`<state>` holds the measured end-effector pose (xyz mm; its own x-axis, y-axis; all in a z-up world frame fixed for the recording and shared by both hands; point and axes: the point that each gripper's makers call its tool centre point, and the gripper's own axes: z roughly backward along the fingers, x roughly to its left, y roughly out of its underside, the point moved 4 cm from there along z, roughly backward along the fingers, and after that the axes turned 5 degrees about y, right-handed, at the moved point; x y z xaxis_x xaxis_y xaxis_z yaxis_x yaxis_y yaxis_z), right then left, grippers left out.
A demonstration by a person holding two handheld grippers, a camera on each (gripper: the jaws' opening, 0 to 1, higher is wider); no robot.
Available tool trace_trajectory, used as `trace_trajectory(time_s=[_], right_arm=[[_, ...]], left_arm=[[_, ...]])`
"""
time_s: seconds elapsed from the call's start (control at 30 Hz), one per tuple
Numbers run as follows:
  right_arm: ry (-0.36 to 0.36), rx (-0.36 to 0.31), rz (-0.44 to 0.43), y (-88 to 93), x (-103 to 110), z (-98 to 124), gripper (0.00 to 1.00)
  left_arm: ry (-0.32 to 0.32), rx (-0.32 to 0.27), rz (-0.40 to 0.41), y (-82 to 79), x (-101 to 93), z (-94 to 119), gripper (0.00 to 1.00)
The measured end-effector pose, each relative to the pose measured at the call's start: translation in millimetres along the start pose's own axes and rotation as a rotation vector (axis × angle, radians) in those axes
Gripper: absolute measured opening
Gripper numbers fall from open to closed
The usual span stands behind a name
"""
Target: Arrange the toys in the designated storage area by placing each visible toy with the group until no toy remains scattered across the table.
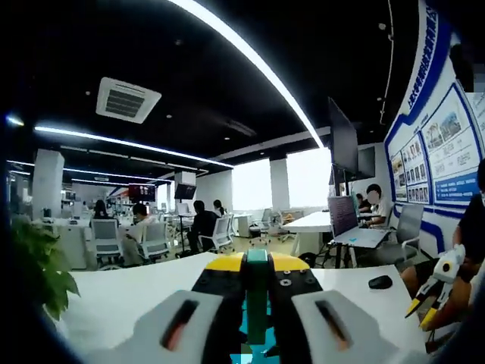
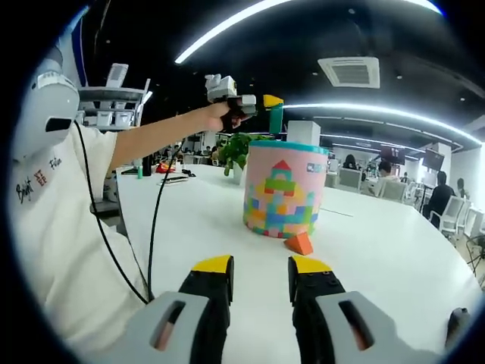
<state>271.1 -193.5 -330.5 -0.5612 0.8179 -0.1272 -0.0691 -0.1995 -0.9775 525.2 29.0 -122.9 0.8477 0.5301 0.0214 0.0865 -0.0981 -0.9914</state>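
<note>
In the left gripper view my left gripper is shut on a green block, upright between its yellow-tipped jaws. The right gripper view shows that left gripper raised in a person's hand, with the green block hanging just above the open top of a pink toy bucket printed with coloured bricks. An orange triangular block lies on the table against the bucket's base. My right gripper is open and low over the table, short of the orange block. It also appears as the right gripper at the far right.
The white table stretches wide around the bucket. A laptop and a black mouse sit toward one side, a leafy plant behind the bucket. A black cable hangs from the raised arm. People sit at desks beyond.
</note>
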Motion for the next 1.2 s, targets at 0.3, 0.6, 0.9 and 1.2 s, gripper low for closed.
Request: trace_trajectory(time_s=[0.3,0.6,0.9,1.2], right_arm=[[0.008,0.003,-0.008,3.7,-4.1,0.8,0.29],[-0.001,0.005,-0.004,4.3,-1.7,-0.5,0.29],[0.000,0.011,-0.005,6.2,-2.6,-0.1,0.29],[-0.004,0.015,-0.004,7.3,-0.5,-1.6,0.28]], left_arm=[[-0.034,0.036,0.000,22.4,14.2,-3.6,0.10],[-0.049,0.033,-0.013,33.7,18.1,-3.0,0.10],[-0.069,0.131,-0.003,50.1,18.9,4.6,0.11],[-0.063,0.184,0.029,64.0,17.4,13.6,0.11]])
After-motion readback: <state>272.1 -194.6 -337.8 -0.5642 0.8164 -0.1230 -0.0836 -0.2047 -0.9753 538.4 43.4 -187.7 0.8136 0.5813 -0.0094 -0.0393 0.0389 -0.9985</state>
